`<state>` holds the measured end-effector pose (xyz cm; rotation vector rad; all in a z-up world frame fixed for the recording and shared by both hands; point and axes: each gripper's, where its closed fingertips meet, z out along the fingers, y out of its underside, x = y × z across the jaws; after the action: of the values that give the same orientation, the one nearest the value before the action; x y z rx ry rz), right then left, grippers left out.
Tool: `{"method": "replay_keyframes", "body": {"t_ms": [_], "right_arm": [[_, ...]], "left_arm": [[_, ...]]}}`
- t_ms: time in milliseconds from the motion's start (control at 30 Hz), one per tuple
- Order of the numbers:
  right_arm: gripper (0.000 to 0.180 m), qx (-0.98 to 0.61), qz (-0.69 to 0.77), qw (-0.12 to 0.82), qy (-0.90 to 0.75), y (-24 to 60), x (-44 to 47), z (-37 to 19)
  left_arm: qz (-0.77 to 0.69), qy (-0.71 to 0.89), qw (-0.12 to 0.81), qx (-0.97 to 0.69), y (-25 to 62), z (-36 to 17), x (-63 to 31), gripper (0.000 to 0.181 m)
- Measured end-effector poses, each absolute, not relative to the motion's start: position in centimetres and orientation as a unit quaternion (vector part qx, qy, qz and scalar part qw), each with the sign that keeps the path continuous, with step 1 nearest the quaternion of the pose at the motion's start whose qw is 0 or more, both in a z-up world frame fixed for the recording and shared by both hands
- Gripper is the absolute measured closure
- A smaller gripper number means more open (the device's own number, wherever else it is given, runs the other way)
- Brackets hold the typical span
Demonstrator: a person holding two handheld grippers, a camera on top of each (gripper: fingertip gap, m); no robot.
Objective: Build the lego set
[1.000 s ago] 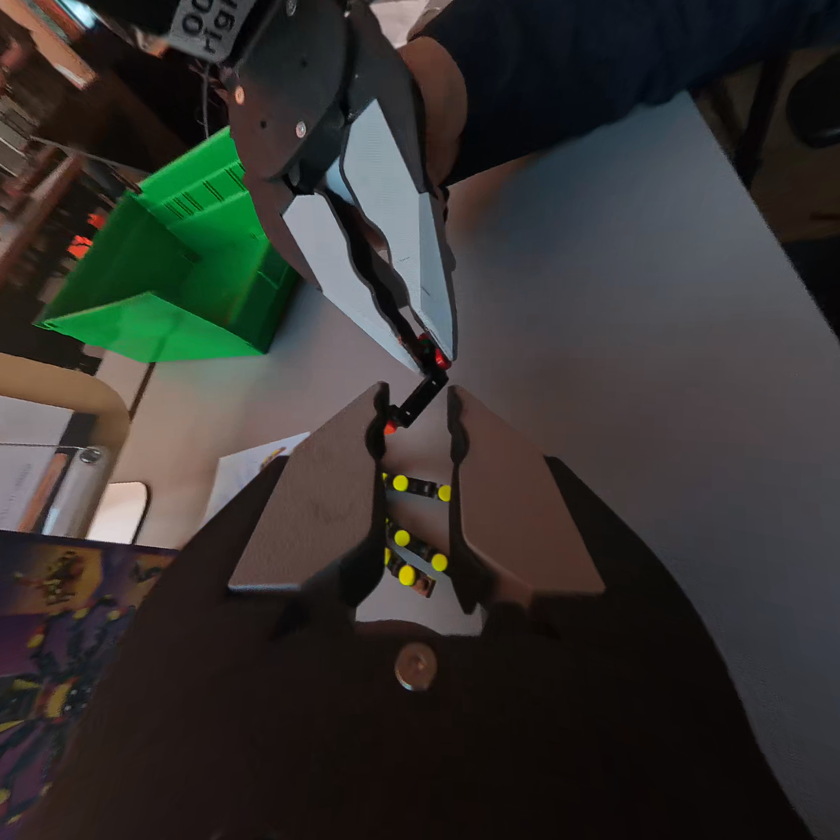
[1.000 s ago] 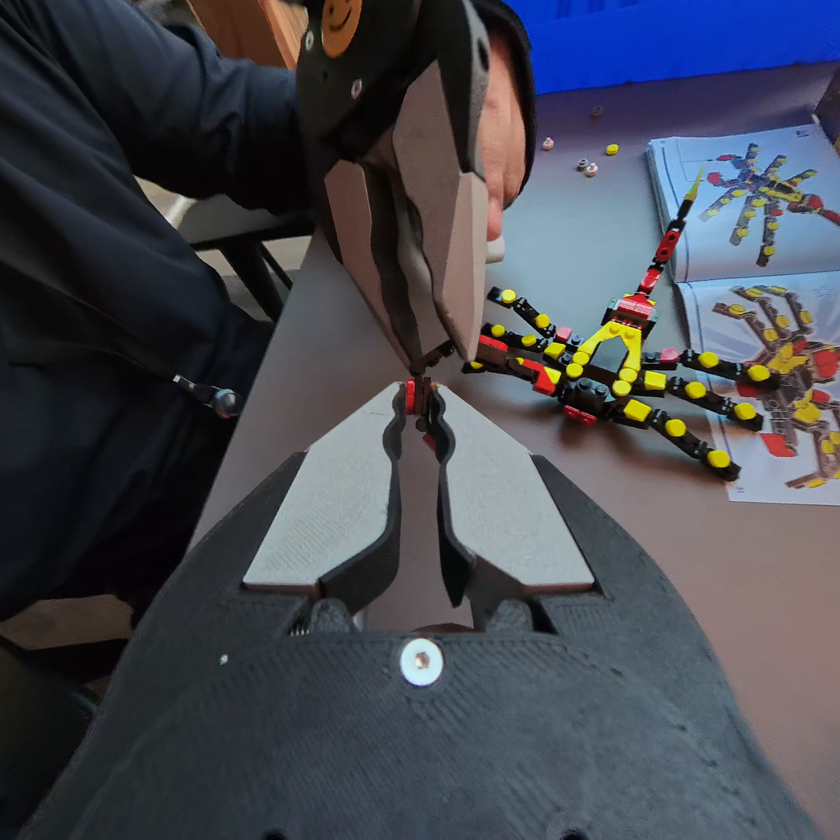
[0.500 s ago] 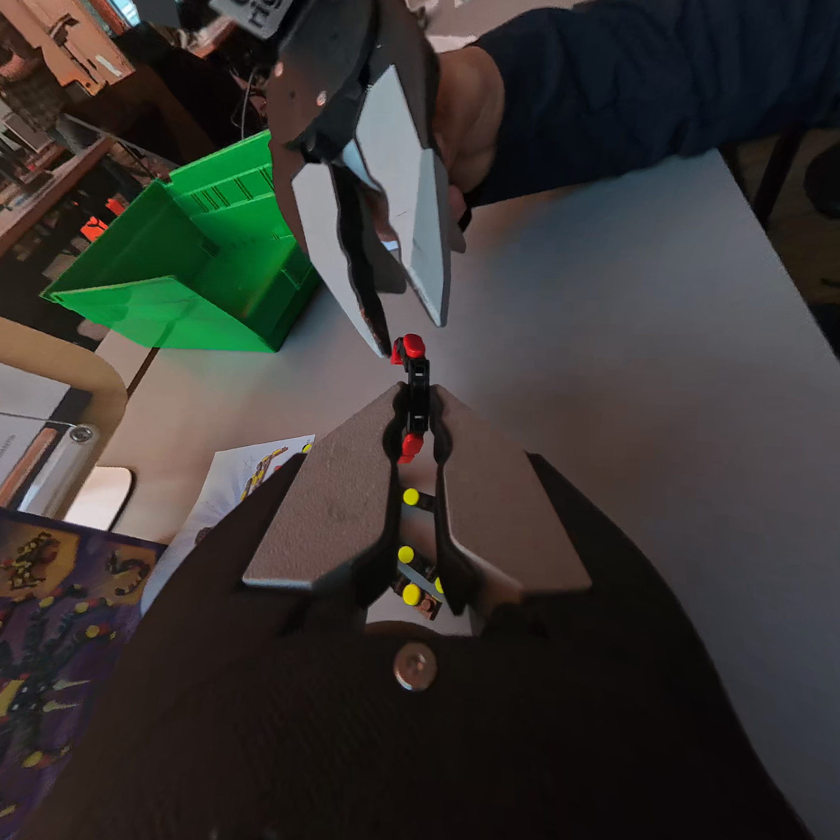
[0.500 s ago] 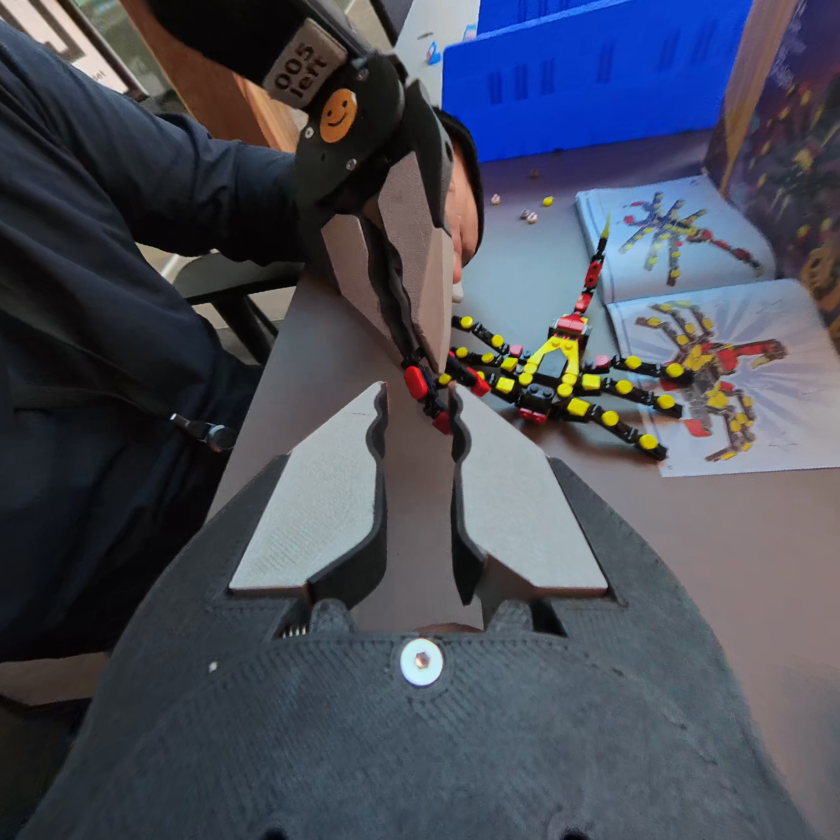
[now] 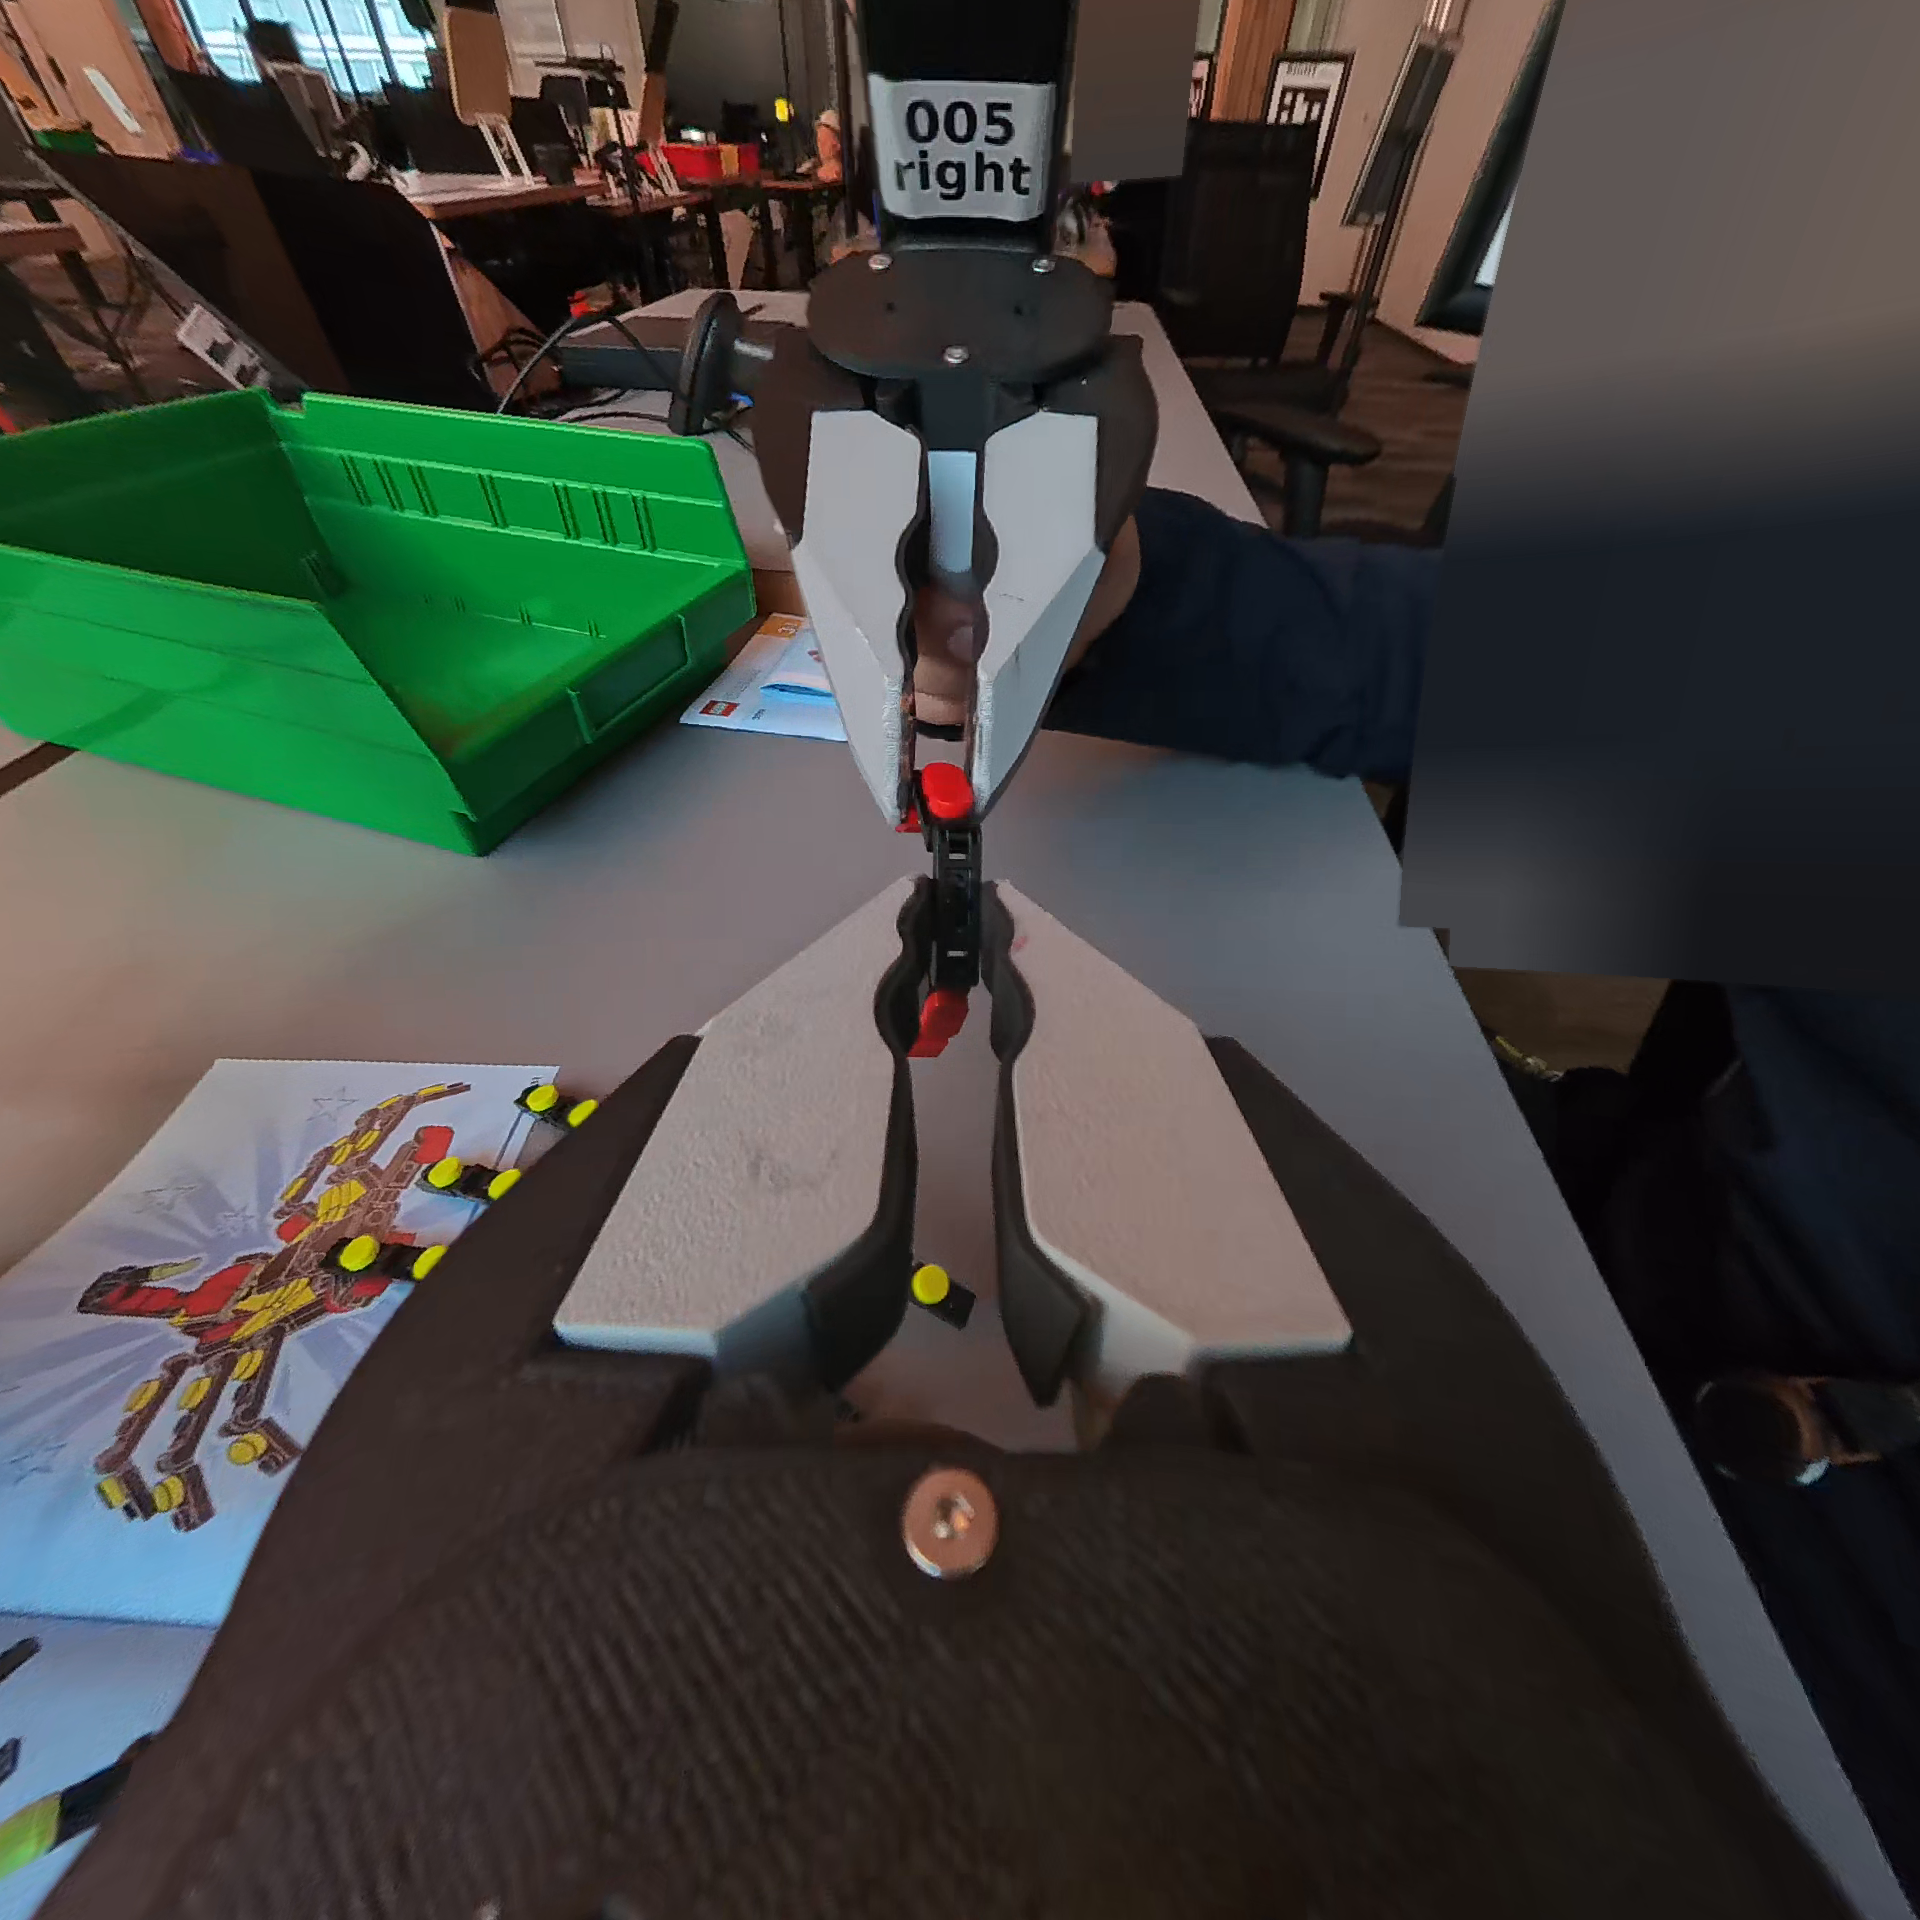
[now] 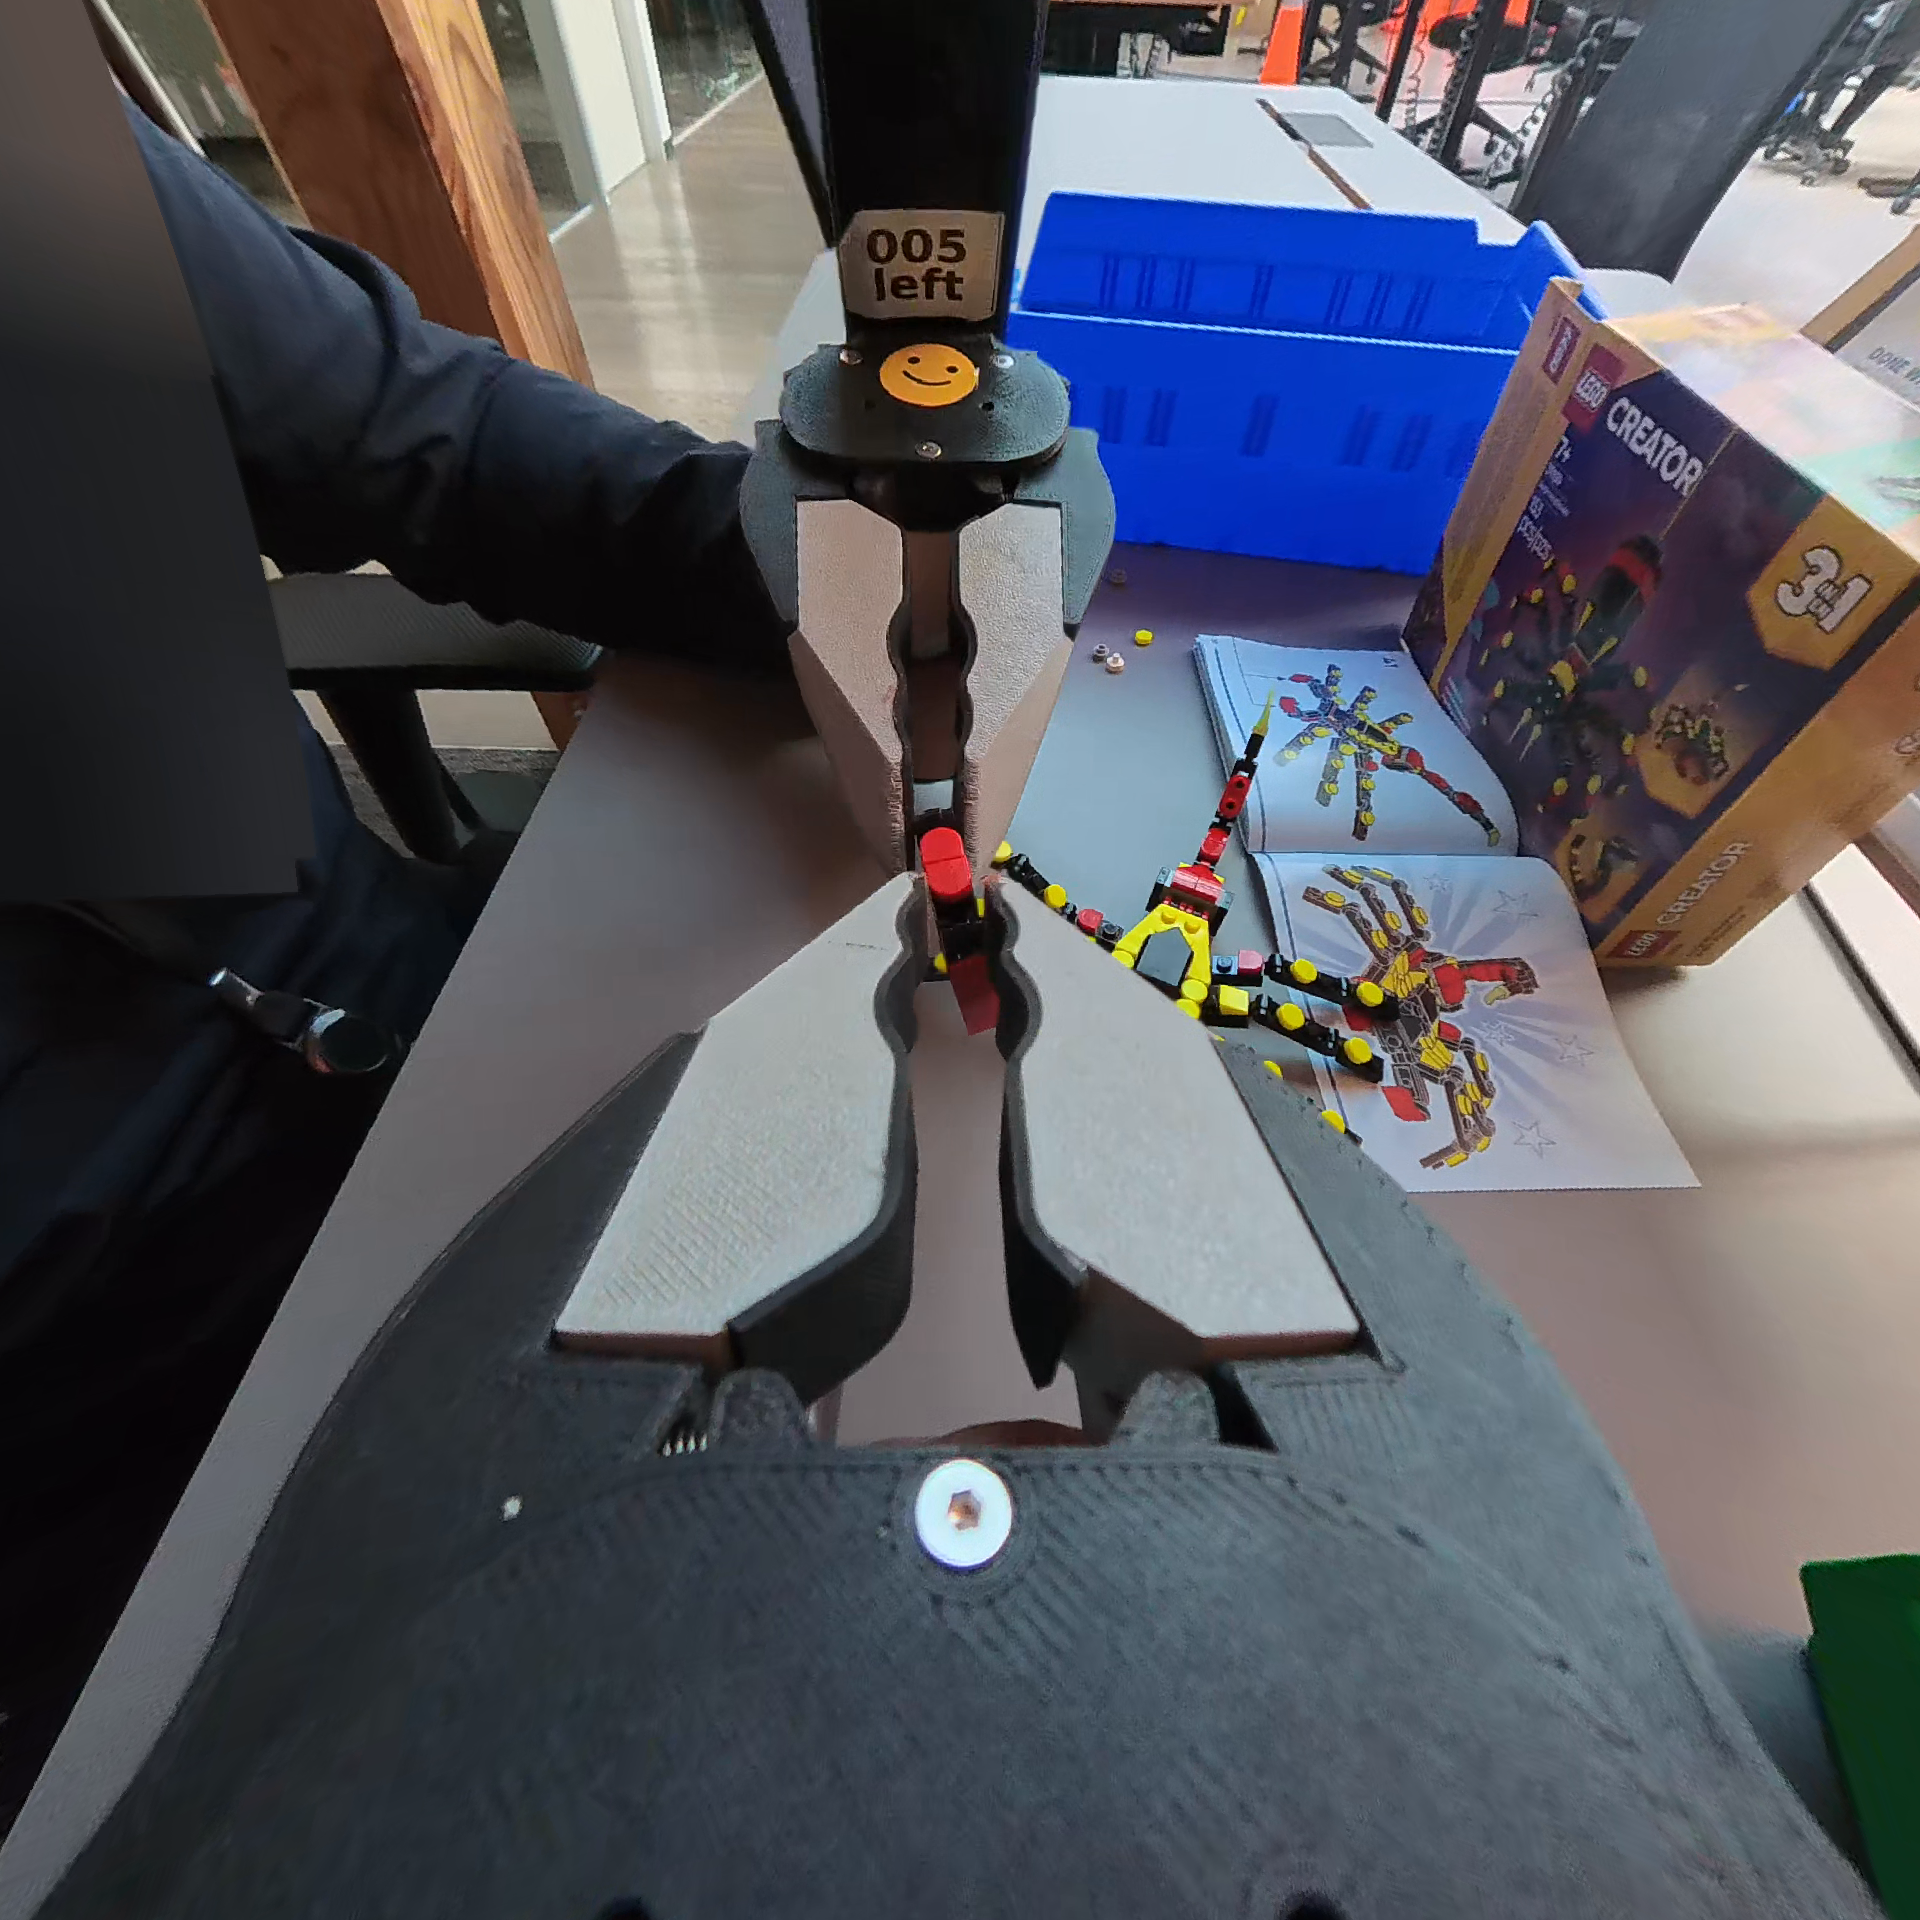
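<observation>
A small black-and-red lego limb piece (image 5: pixel 954 925) is held in the air between my two grippers, which face each other tip to tip. My left gripper (image 5: pixel 951 906) is shut on its black middle, with a red end (image 5: pixel 938 1023) showing between the fingers. My right gripper (image 6: pixel 954 902) is shut on the other end, where a red stud (image 5: pixel 945 790) sits at its tips (image 5: pixel 940 805). In the right wrist view the piece (image 6: pixel 961 951) lies between my fingers. The black, yellow and red lego spider (image 6: pixel 1184 925) lies on the table beyond.
An open instruction booklet (image 6: pixel 1455 1039) lies under the spider's legs, and it shows in the left wrist view (image 5: pixel 208 1299). A lego box (image 6: pixel 1662 623) stands at the right, a blue bin (image 6: pixel 1247 416) behind. A green bin (image 5: pixel 364 592) stands at the left. Loose small pieces (image 6: pixel 1117 655) lie near the blue bin. Only a small space, under 4 cm, lies between the two pairs of fingers.
Both grippers have swung level and now face each other head-on. The right gripper, open half a second ago, has closed on the red end of the piece that the left holds.
</observation>
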<state>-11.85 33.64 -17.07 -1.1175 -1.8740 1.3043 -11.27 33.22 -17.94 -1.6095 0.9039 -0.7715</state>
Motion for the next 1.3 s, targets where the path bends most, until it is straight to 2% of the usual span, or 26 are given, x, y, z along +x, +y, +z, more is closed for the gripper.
{"method": "replay_keyframes", "body": {"t_ms": [367, 700, 900, 1100, 1233, 1300], "right_arm": [[0.175, -0.449, 0.526, 0.254, -0.676, 33.4, -13.2, -18.3], [0.175, -0.449, 0.504, 0.275, -0.684, 33.9, -13.0, -18.2], [0.175, -0.452, 0.5, 0.277, -0.685, 34.3, -12.6, -17.9], [0.18, -0.456, 0.557, 0.259, -0.644, 33.7, -13.4, -16.9], [0.18, -0.466, 0.531, 0.245, -0.664, 33.4, -13.8, -18.4], [0.173, -0.469, 0.545, 0.266, -0.642, 34.4, -13.5, -17.1]], "left_arm": [[-0.352, 0.337, 0.551, -0.677, 34.0, -17.2, -12.0, 0.176], [-0.315, 0.356, 0.539, -0.695, 34.1, -17.9, -12.4, 0.176], [-0.301, 0.371, 0.506, -0.718, 33.9, -19.2, -12.6, 0.176], [-0.276, 0.387, 0.477, -0.739, 33.9, -20.9, -12.0, 0.176], [-0.267, 0.398, 0.47, -0.741, 33.8, -21.4, -10.8, 0.176], [-0.27, 0.393, 0.481, -0.736, 33.9, -21.0, -11.2, 0.176]]}}
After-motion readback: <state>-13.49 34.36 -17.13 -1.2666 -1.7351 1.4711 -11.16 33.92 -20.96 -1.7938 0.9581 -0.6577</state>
